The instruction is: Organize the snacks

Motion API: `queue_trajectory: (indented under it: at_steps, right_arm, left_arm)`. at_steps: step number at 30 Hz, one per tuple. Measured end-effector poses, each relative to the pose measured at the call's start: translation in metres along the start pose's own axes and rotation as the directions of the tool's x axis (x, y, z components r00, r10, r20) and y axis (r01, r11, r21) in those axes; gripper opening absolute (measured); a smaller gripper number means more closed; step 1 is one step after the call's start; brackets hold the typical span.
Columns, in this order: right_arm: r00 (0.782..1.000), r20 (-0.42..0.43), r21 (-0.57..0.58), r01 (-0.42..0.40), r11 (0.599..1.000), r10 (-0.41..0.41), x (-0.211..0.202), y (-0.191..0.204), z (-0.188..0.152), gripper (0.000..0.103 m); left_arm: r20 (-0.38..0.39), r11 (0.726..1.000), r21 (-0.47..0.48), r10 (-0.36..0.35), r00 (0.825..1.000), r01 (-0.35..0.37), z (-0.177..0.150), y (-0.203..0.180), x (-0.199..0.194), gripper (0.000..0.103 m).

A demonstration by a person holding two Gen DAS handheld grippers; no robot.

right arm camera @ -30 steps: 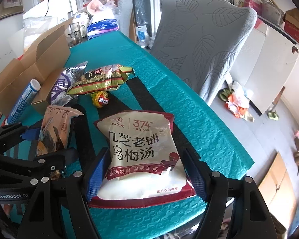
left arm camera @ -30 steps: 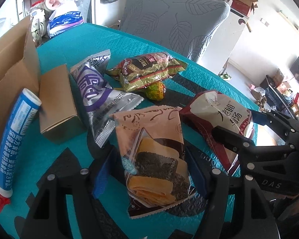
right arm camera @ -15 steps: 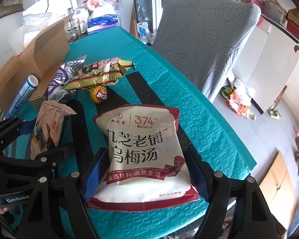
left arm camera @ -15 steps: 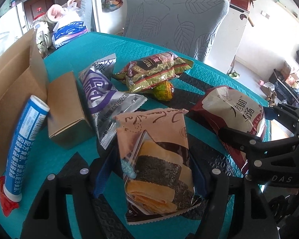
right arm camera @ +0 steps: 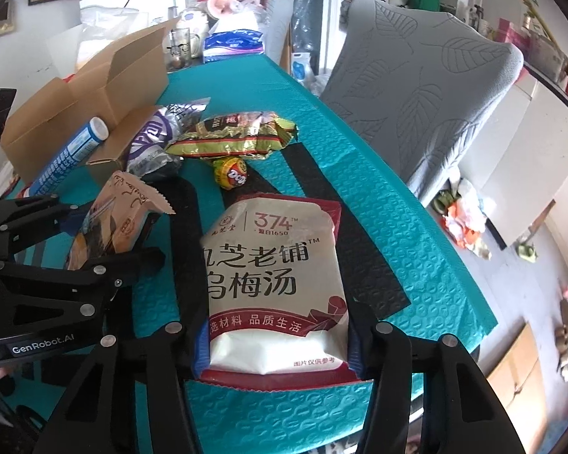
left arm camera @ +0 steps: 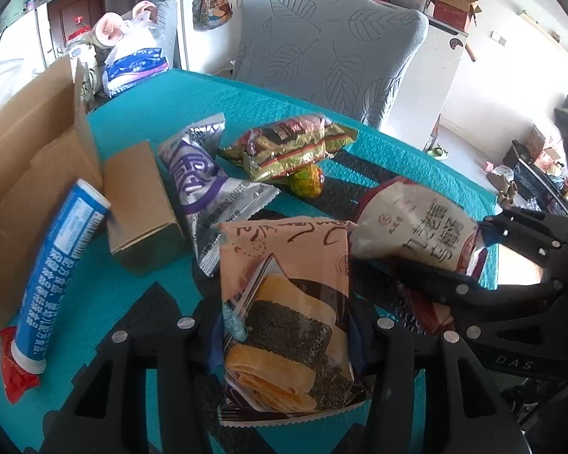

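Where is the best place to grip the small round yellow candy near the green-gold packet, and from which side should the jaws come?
Probably from above, jaws closing across the widest middle of the round yellow candy. It is ball-shaped, so a grip off centre would likely slip. Its far side touches the green-gold packet, while the near side lies free on the teal mat; so one jaw should go on the free side.

1. The left hand-held gripper (left arm camera: 287, 335) has its two fingers closed against the sides of a peach snack packet (left arm camera: 284, 287), which stands lifted and tilted between them.
2. The right hand-held gripper (right arm camera: 276, 344) clamps the lower end of a white and red pouch (right arm camera: 272, 276) from both sides.
3. The two grippers sit side by side, near each other, both pointing forward over the bench (right arm camera: 416, 234).
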State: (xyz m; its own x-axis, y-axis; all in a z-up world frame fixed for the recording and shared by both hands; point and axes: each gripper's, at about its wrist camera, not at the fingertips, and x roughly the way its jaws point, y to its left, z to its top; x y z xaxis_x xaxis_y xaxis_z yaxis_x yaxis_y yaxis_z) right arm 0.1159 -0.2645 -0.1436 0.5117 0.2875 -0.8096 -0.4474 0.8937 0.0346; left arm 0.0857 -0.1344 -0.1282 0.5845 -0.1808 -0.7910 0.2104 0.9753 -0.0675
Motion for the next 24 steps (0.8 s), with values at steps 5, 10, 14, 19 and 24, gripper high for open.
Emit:
queue_trajectory:
  at_steps: [5,10,14,19,24]
  right_arm:
    - [0.996,0.002,-0.009,-0.086,0.996,0.086,-0.003,0.013,0.001,0.053]
    - [0.981,0.017,-0.036,-0.19,0.981,0.191,-0.011,0.031,0.008,0.053]
    - [0.978,0.022,-0.09,-0.206,0.974,0.209,-0.013,0.05,0.014,0.053]
    - [0.961,0.026,-0.148,-0.269,0.952,0.276,-0.011,0.078,0.022,0.053]
    - [0.946,0.037,-0.223,-0.306,0.926,0.321,-0.013,0.105,0.034,0.053]
  left_arm:
    - [0.056,0.999,-0.034,-0.007,0.998,0.009,-0.004,0.006,-0.028,0.05]
    - [0.07,0.994,-0.111,0.023,0.997,-0.015,-0.006,0.029,-0.051,0.05]
    - [0.085,0.987,-0.15,0.077,0.993,-0.064,-0.012,0.046,-0.067,0.05]
    - [0.071,0.97,-0.21,0.143,0.987,-0.125,-0.024,0.068,-0.084,0.05]
    - [0.063,0.943,-0.292,0.186,0.981,-0.16,-0.038,0.093,-0.101,0.05]
